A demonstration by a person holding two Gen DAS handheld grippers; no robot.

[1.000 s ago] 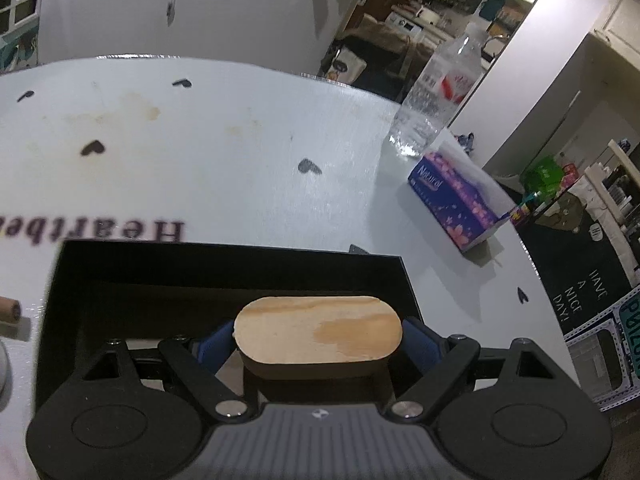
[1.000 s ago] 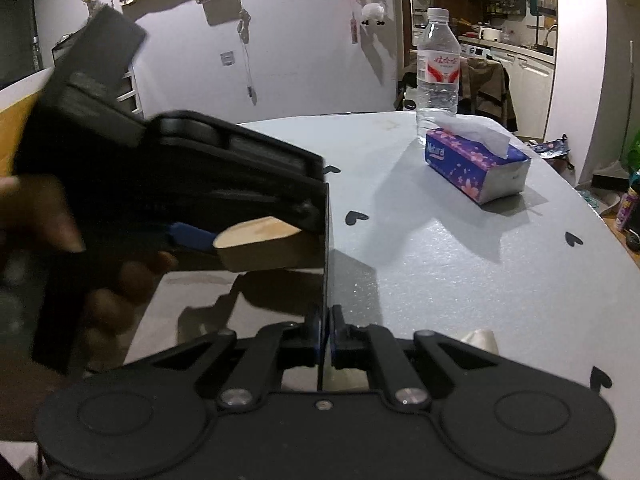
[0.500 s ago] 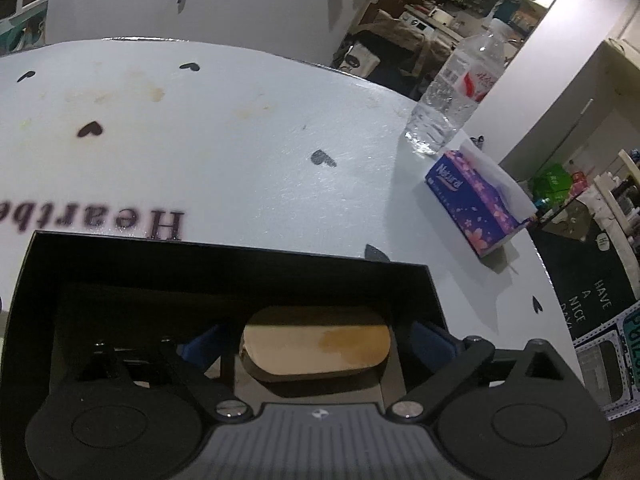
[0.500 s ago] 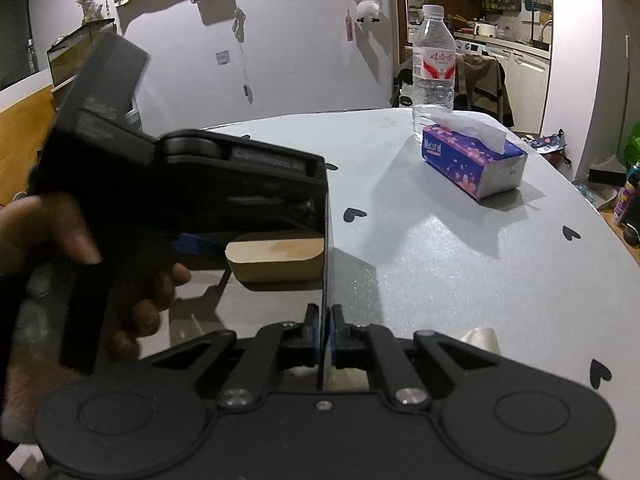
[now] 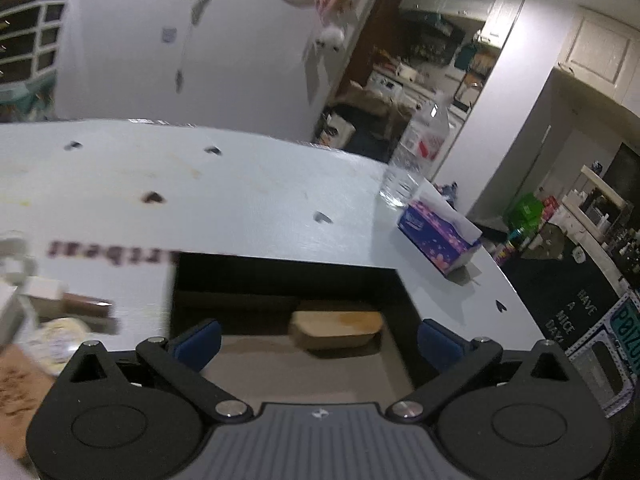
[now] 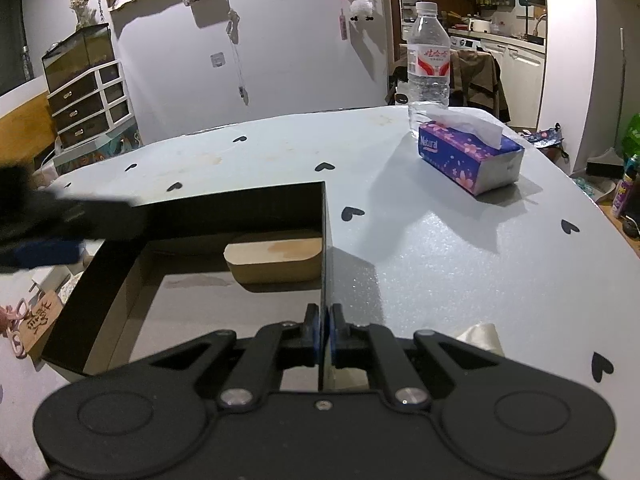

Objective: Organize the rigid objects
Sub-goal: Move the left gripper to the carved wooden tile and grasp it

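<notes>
- The right gripper (image 6: 325, 330) has its fingers pinched together on the right wall of the black box (image 6: 325, 240), near that wall's close end, steadying it.
- The left gripper (image 5: 318, 338) has its blue pads (image 5: 199, 338) spread wide apart with nothing between them; it hangs over the box's near side.
- The wooden block (image 6: 274, 256), a rounded oblong, lies flat on the box floor in the far right corner, against the wall the right gripper pinches.
- Risk, as I judge it: the thin card wall could bend or tear if the right gripper twists or pulls, and that would drag the light box across the table (image 6: 440, 240) and shift the block.
- More items wait left of the box: a wooden tag (image 6: 40, 326) and small blurred pieces; a careless reach with the open left gripper could knock the box's left wall.
- A tissue box (image 6: 470, 160) and a water bottle (image 6: 428, 68) stand well apart, out of the way.
</notes>
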